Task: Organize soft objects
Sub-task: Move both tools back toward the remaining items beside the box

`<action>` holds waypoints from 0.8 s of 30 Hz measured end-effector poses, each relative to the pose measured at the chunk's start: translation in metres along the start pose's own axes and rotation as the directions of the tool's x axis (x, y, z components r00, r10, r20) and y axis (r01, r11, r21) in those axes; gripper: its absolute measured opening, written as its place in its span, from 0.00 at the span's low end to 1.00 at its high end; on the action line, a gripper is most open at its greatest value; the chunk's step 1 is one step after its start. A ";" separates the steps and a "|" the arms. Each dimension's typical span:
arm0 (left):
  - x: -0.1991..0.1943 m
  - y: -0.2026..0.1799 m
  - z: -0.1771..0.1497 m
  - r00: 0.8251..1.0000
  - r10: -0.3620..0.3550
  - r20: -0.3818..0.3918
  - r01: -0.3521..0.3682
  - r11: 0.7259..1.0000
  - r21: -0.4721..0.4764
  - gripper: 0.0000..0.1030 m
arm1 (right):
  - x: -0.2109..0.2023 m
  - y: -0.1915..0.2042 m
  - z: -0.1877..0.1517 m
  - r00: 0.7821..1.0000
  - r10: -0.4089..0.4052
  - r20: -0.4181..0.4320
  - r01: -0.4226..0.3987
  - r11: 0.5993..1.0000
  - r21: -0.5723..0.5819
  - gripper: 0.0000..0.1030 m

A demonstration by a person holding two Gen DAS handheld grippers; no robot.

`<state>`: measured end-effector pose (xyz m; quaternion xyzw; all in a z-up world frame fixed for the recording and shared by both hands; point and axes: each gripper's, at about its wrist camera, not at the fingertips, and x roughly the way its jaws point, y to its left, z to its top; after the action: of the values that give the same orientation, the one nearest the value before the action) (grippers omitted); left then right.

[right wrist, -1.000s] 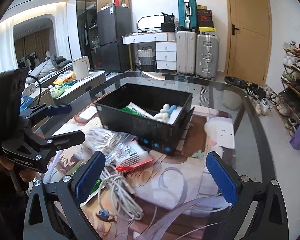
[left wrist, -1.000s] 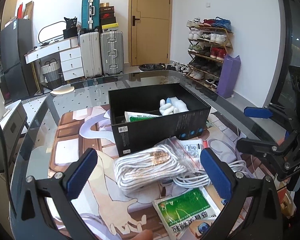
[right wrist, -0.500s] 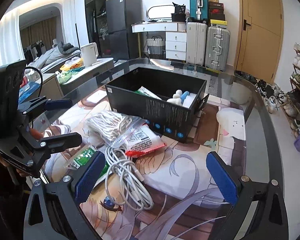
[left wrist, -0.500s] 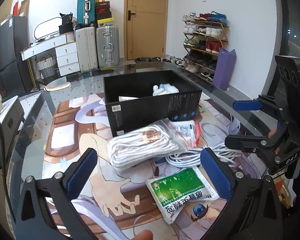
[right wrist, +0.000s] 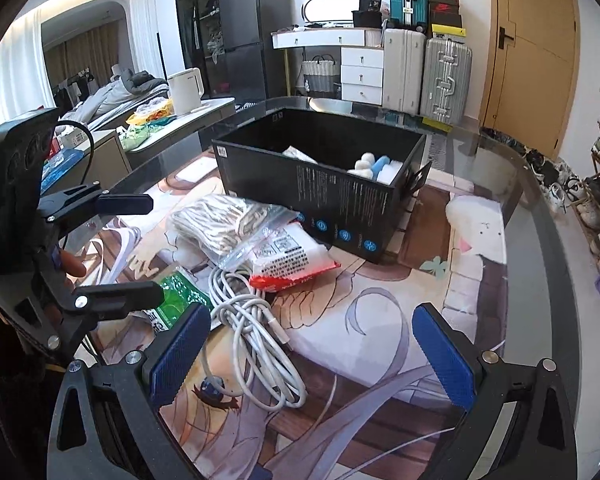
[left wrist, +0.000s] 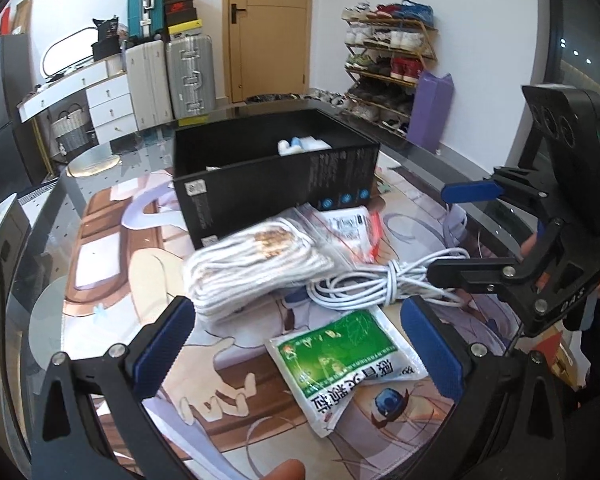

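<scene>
A black box (left wrist: 276, 184) (right wrist: 324, 196) stands on the printed mat and holds a white-and-blue soft item (right wrist: 374, 166) and a packet. In front of it lie a clear bag of white cords (left wrist: 256, 268) (right wrist: 224, 224), a white-and-red packet (left wrist: 350, 226) (right wrist: 290, 260), a loose white cable bundle (left wrist: 384, 286) (right wrist: 256, 336) and a green packet (left wrist: 344, 356) (right wrist: 176, 292). My left gripper (left wrist: 300, 352) is open and empty, low over the green packet. My right gripper (right wrist: 310, 354) is open and empty, over the cable bundle.
The glass table's curved edge (right wrist: 548, 240) runs along the right. Suitcases (left wrist: 188, 72) and white drawers stand by the far wall, a shoe rack (left wrist: 388, 60) at the right, a kettle (right wrist: 186, 90) on a side counter.
Both grippers have drawn back and lowered toward the items in front of the box. The box looks farther off. Both stay open and empty.
</scene>
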<state>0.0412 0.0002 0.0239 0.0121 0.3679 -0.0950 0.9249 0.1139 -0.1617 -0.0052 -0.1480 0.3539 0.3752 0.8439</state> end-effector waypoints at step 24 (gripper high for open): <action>0.016 -0.026 -0.015 0.986 -0.069 -0.154 0.089 0.988 0.129 1.00 | 0.019 0.014 -0.002 0.997 0.071 -0.042 -0.072 0.997 -0.010 1.00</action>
<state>0.0376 -0.0267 0.0031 0.0673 0.4290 -0.1553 0.8873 0.1115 -0.1439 -0.0196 -0.1478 0.3745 0.4040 0.8214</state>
